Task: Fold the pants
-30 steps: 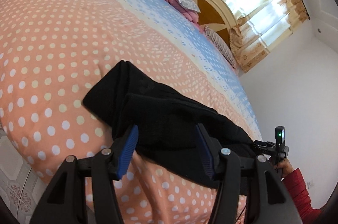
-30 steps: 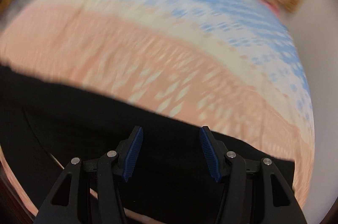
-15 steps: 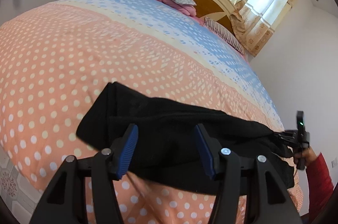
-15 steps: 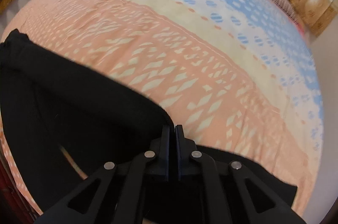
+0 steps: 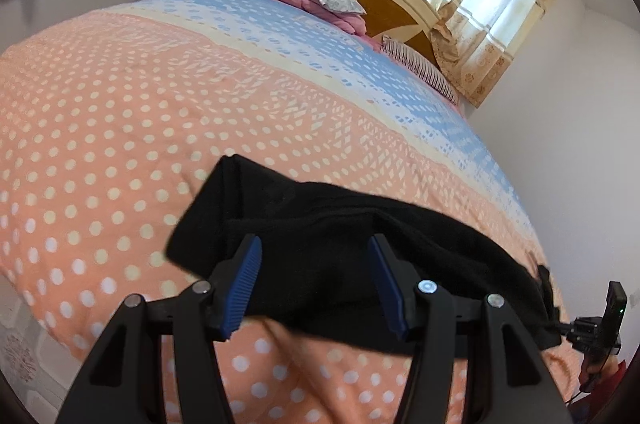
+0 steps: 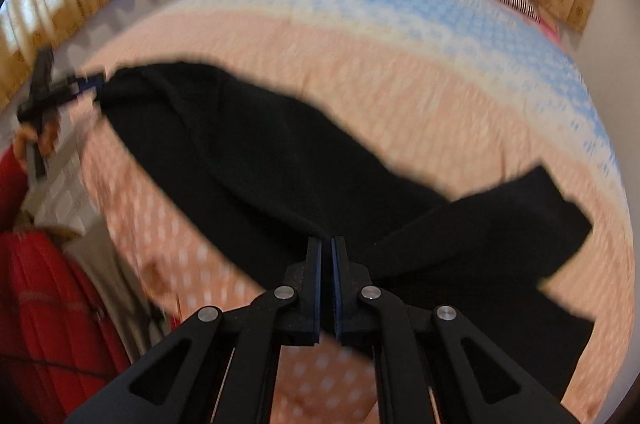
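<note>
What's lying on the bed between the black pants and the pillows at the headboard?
Nothing: in the left wrist view, only bare bedspread stretches from the black pants to the pillows.

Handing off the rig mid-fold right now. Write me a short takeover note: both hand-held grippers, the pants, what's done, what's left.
Left hand-held gripper: jaws apart over the near edge of the black pants, not pinching.
Right hand-held gripper: shut on the pants' fabric; view is motion-blurred.
Pants: stretched across the polka-dot bedspread near its front edge, one black end lying out to the right in the right wrist view.
Done: right grip taken.
Left: close the left gripper, make the folds, smooth flat.
</note>
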`<action>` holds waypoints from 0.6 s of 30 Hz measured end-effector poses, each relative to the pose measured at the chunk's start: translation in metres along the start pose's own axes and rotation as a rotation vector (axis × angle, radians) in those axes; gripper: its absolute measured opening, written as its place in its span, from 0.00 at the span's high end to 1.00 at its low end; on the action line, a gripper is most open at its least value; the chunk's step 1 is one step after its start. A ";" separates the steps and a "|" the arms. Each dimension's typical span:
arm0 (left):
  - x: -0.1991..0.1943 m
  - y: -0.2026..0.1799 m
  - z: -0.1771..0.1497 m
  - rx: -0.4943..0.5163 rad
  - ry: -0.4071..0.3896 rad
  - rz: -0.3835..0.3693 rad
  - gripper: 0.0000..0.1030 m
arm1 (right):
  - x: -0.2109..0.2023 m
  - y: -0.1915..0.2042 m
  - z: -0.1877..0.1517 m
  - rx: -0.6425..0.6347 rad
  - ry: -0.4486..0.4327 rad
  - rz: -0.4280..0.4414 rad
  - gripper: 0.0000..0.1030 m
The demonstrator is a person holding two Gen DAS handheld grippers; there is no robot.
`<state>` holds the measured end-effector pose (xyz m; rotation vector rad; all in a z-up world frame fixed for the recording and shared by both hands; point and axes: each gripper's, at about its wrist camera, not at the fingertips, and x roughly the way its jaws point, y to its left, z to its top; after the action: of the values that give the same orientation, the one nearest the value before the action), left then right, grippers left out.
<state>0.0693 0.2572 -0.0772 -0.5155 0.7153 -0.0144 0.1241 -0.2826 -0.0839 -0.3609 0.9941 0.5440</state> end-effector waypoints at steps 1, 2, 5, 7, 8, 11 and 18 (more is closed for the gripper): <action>-0.003 0.001 -0.001 0.020 0.000 0.014 0.43 | 0.004 0.005 -0.008 0.001 0.026 0.002 0.96; -0.007 0.003 -0.002 0.043 -0.002 0.037 0.43 | 0.011 0.008 -0.015 0.000 0.051 0.007 0.96; -0.023 0.015 -0.005 0.077 -0.025 0.088 0.36 | 0.019 0.014 -0.023 -0.030 0.116 0.009 0.95; -0.033 0.023 -0.008 0.076 -0.042 0.098 0.34 | 0.009 0.014 -0.012 -0.021 0.065 -0.021 0.95; -0.037 0.027 -0.009 0.069 -0.049 0.104 0.34 | 0.002 0.015 -0.004 -0.004 0.016 -0.025 0.94; -0.044 0.033 -0.013 0.020 -0.037 0.051 0.34 | -0.023 0.014 0.024 0.109 -0.188 0.089 0.91; -0.037 0.007 -0.013 -0.008 0.024 -0.152 0.34 | 0.009 0.076 0.093 0.166 -0.417 0.346 0.43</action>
<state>0.0320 0.2639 -0.0659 -0.5775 0.6986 -0.1599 0.1477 -0.1703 -0.0482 0.0777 0.6909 0.8055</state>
